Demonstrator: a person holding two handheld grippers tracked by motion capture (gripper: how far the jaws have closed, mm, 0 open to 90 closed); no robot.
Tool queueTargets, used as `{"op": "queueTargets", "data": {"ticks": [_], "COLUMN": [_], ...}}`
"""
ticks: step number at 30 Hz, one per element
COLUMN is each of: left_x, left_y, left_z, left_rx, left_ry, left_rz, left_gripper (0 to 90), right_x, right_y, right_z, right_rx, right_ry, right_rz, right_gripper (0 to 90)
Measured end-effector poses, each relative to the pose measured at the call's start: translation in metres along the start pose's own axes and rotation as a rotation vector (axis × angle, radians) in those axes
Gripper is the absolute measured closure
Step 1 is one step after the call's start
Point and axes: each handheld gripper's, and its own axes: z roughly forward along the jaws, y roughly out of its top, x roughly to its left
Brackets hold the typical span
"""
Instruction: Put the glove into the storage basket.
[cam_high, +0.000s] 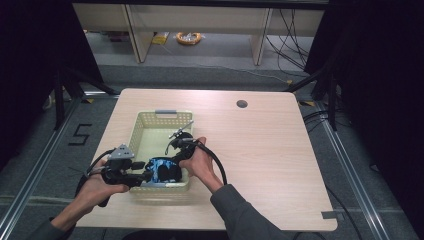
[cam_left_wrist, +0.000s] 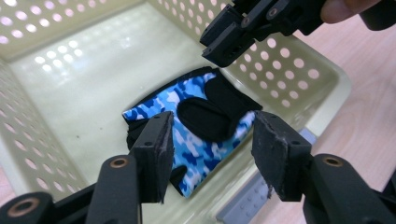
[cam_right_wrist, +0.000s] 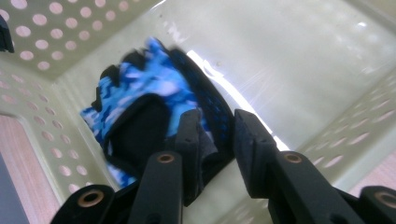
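On the pale wooden table (cam_high: 260, 145), we're hovering over the perforated basket (cam_left_wrist: 299, 70); the camouflage fingerless glove (cam_left_wrist: 201, 126) is looking soft and light. Left gripper (cam_left_wrist: 212, 140) is standing spread above it, right gripper (cam_right_wrist: 217, 135) parted beside its black cuff, our likeliest hold.

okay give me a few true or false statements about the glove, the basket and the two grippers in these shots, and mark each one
1. The blue camouflage glove lies inside the pale perforated basket. True.
2. The left gripper clamps the glove. False: its jaws stand apart above it, nothing pressed between them.
3. The basket sits on a wooden table. True.
4. The glove is plain red. False: it is blue camouflage with black patches.
5. The right gripper is outside the basket, over the bare table. False: it reaches into the basket, at the glove's black edge.
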Motion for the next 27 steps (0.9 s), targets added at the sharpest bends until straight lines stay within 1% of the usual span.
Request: {"op": "queueTargets", "data": {"ticks": [1,2,3,4,6,7,8,10,11,12,13,14,15,16,17,19,20,21,22,23,24,25,26,27], "left_x": [-0.001,-0.001,-0.002,-0.003,-0.004,-0.006,-0.008,-0.009,-0.010,-0.011,-0.011,-0.012,-0.012,-0.013,-0.012,-0.014,-0.014,-0.014,-0.016,-0.015,-0.019,-0.017,-0.020,-0.020], "left_y": [0.000,0.000,0.001,0.001,0.002,0.002,0.002,0.004,0.004,0.004,0.005,0.005,0.005,0.005,0.005,0.005,0.005,0.004,0.004,0.004,0.004,0.004,0.003,0.003], "left_z": [0.000,0.000,-0.001,-0.001,-0.003,-0.003,-0.004,-0.005,-0.005,-0.006,-0.007,-0.007,-0.007,-0.007,-0.008,-0.008,-0.009,-0.010,-0.010,-0.011,-0.010,-0.012,-0.010,-0.011], "left_rx": [-0.004,-0.010,-0.015,-0.018,-0.020,-0.029,-0.030,-0.020,-0.027,-0.032,-0.033,-0.037,-0.038,-0.053,-0.045,-0.081,-0.074,-0.071,-0.090,-0.080,-0.103,-0.079,-0.101,-0.085], "left_ry": [-0.001,-0.001,0.003,-0.001,-0.005,-0.006,0.001,-0.003,0.001,-0.004,-0.001,-0.003,0.001,0.006,-0.001,-0.020,-0.014,-0.015,-0.006,-0.018,-0.015,-0.023,-0.026,-0.024], "left_rz": [-0.005,-0.004,-0.010,-0.014,0.004,-0.003,-0.011,0.010,0.001,0.001,0.003,-0.002,-0.005,-0.012,-0.021,-0.092,-0.086,-0.074,-0.086,-0.086,-0.115,-0.086,-0.112,-0.098], "left_gripper": [47.0,46.7,46.4,46.3,45.8,45.2,44.6,42.5,40.9,39.9,39.3,38.0,36.5,35.2,33.6,29.9,29.7,29.2,28.4,27.4,26.5,25.7,25.0,24.2], "right_x": [0.002,0.001,0.000,0.001,0.002,0.003,0.004,0.005,0.005,0.006,0.006,0.005,0.005,0.005,0.004,0.002,0.001,0.001,0.001,0.001,0.000,0.000,-0.002,-0.003], "right_y": [0.000,0.001,0.001,0.001,0.002,0.002,0.002,0.002,0.002,0.002,0.001,0.000,-0.001,-0.002,-0.003,-0.007,-0.009,-0.010,-0.013,-0.015,-0.017,-0.020,-0.022,-0.026], "right_z": [-0.002,-0.003,-0.005,-0.007,-0.012,-0.015,-0.017,-0.022,-0.025,-0.026,-0.029,-0.031,-0.034,-0.036,-0.038,-0.044,-0.046,-0.048,-0.052,-0.056,-0.059,-0.063,-0.067,-0.073], "right_rx": [0.004,-0.001,-0.020,-0.021,-0.044,-0.055,-0.060,-0.073,-0.081,-0.094,-0.095,-0.110,-0.114,-0.114,-0.123,-0.136,-0.141,-0.146,-0.151,-0.151,-0.165,-0.172,-0.185,-0.185], "right_ry": [-0.002,-0.005,-0.006,-0.003,-0.008,-0.008,-0.005,0.001,0.003,0.007,0.007,0.004,0.006,0.006,0.004,0.018,0.012,0.017,0.022,0.021,0.017,0.016,0.021,0.020], "right_rz": [0.023,0.024,0.003,0.019,0.009,-0.004,-0.005,-0.013,-0.015,-0.015,-0.005,-0.024,-0.015,-0.014,-0.025,-0.013,-0.018,-0.012,-0.001,0.007,0.014,0.020,0.005,0.018], "right_gripper": [69.3,67.7,67.7,67.7,66.9,65.5,64.6,63.6,62.5,61.2,60.8,60.2,58.8,56.5,54.7,52.2,50.8,49.0,47.6,46.2,44.8,43.8,43.1,42.4]}}
